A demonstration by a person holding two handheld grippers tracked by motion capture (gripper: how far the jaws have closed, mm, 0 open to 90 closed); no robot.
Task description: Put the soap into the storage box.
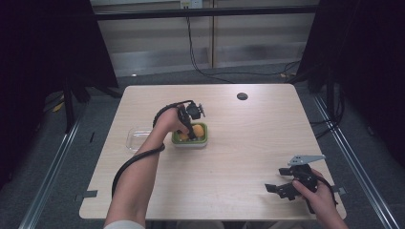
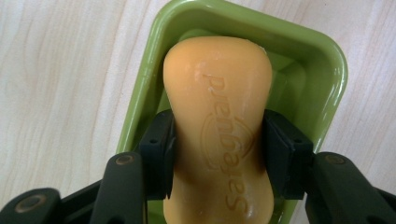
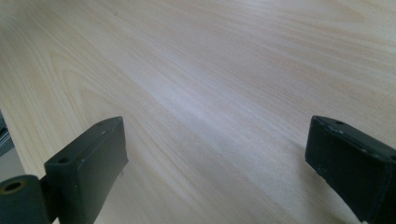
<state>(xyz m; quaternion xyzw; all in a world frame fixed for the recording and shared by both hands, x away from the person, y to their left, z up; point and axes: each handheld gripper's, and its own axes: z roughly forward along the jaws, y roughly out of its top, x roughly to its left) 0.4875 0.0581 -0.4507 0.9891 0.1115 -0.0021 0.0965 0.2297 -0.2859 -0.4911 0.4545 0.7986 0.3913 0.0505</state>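
— So, nearest first: what sits at the near right corner of the table?
— The right gripper, in a hand whose wrist is cut off by the bottom edge. Its own view shows both black jaws spread wide over bare, pale wood grain.
— And further in?
— The left gripper, left of centre, reaches down into a green dish with rounded corners and a glossy plastic look. Its jaws pinch an orange soap bar at its narrowed waist; the bar is smooth, with embossed lettering too distorted to read, and its lower end is cut off.
— Anything beside it?
— A clear lid just left of the dish, partly hidden by the forearm. Far off, a small dark disc.
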